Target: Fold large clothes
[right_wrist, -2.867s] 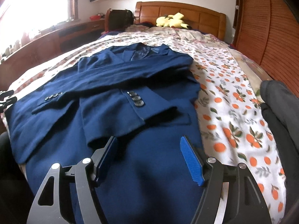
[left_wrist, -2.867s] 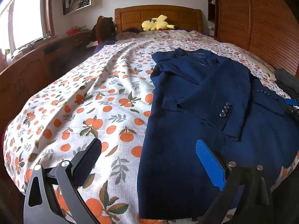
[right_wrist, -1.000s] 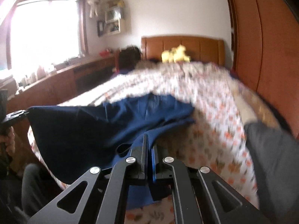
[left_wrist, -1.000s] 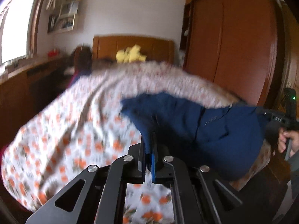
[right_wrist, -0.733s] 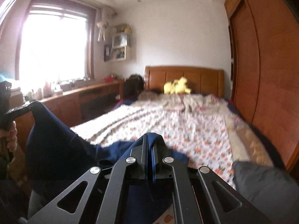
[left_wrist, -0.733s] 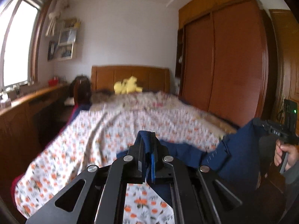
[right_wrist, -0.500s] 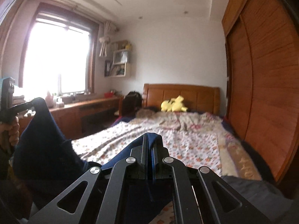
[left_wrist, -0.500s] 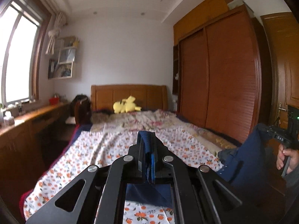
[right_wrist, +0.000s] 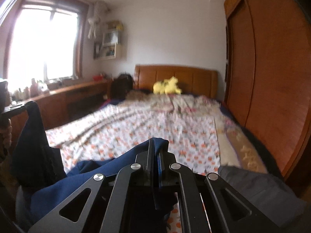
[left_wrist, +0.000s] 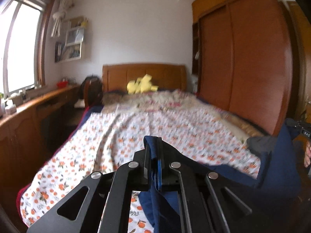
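The bedspread [left_wrist: 165, 128] and the yellow toy [left_wrist: 141, 86] at the headboard are smeared by motion blur, so the print is only orange specks. The navy jacket [left_wrist: 278, 167] runs off the bottom edge, its lower part hidden behind the left gripper [left_wrist: 154, 155]. At the right edge, a hand [left_wrist: 308, 155] is cut off.
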The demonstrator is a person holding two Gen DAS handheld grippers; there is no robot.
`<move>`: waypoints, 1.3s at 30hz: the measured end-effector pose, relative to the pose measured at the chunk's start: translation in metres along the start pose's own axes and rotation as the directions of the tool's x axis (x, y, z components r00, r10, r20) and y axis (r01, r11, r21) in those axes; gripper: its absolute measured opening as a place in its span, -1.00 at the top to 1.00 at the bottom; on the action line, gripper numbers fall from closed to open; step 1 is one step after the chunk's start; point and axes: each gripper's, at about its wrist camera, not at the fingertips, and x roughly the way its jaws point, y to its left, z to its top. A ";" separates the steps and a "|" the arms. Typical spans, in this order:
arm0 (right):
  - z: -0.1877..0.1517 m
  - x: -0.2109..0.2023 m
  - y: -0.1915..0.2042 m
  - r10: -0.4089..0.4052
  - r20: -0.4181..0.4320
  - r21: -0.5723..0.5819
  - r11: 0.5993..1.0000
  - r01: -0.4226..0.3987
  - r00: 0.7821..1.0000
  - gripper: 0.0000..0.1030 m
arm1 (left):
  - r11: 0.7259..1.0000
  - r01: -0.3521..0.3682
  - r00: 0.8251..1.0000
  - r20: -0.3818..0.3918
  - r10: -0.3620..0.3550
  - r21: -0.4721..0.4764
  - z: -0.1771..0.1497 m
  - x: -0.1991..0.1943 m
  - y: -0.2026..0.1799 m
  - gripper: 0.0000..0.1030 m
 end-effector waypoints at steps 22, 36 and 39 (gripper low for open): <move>-0.091 0.120 -0.007 0.053 -0.227 -0.058 0.996 -0.068 0.972 0.91 | 0.992 -0.121 0.975 -0.188 0.115 -0.022 -0.092 0.088 0.011 0.85; -0.103 0.094 -0.009 -0.036 -0.244 -0.026 0.999 0.031 0.969 0.37 | 0.994 -0.098 0.986 -0.133 0.104 0.053 -0.112 0.062 -0.006 -0.30; -0.098 0.088 -0.005 -0.056 -0.232 -0.038 0.998 0.049 0.971 0.27 | 0.995 -0.086 0.989 -0.113 0.092 0.055 -0.117 0.055 -0.010 -0.52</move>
